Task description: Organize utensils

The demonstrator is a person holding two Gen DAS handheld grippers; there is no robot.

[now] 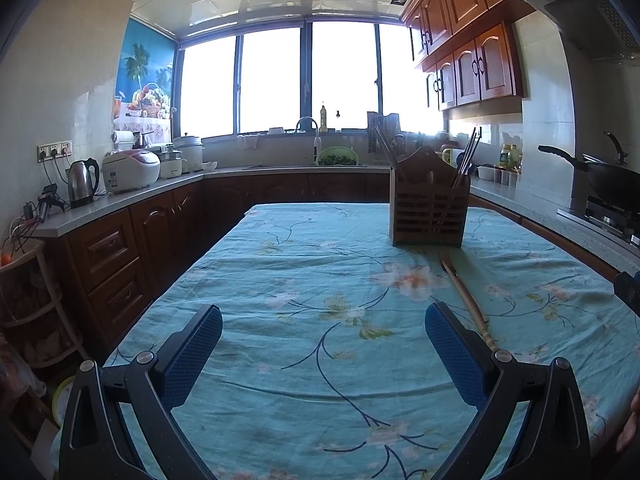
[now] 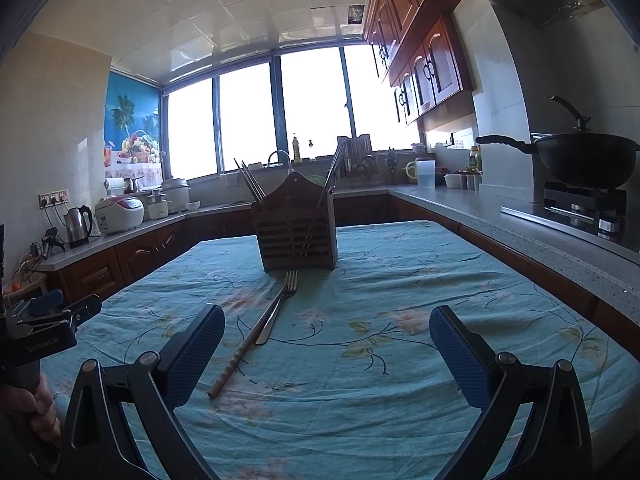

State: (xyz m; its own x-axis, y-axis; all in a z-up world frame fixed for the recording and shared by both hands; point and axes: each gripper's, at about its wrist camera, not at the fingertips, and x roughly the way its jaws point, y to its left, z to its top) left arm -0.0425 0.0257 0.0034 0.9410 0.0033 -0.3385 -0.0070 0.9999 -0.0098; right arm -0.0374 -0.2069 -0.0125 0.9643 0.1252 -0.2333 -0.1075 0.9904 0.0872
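Right wrist view: right gripper (image 2: 326, 356) jaws spread wide, nothing held, low over the tablecloth (image 2: 420, 380). Between its fingers and a bit farther: a chopstick (image 2: 244, 350) and a fork (image 2: 278, 306) lying side by side, touching, fork tines pointing at the holder (image 2: 296, 236). Left gripper body at the left edge, hand (image 2: 38, 408) on its handle.

Left wrist view: left gripper (image 1: 324, 356) also wide open, empty, over bare cloth. Chopstick (image 1: 468, 304) just right of its right finger.

Farther: wooden slatted holder stands upright on the cloth, just beyond the fork. Chopsticks lean in its left and right compartments; other contents I can't tell.
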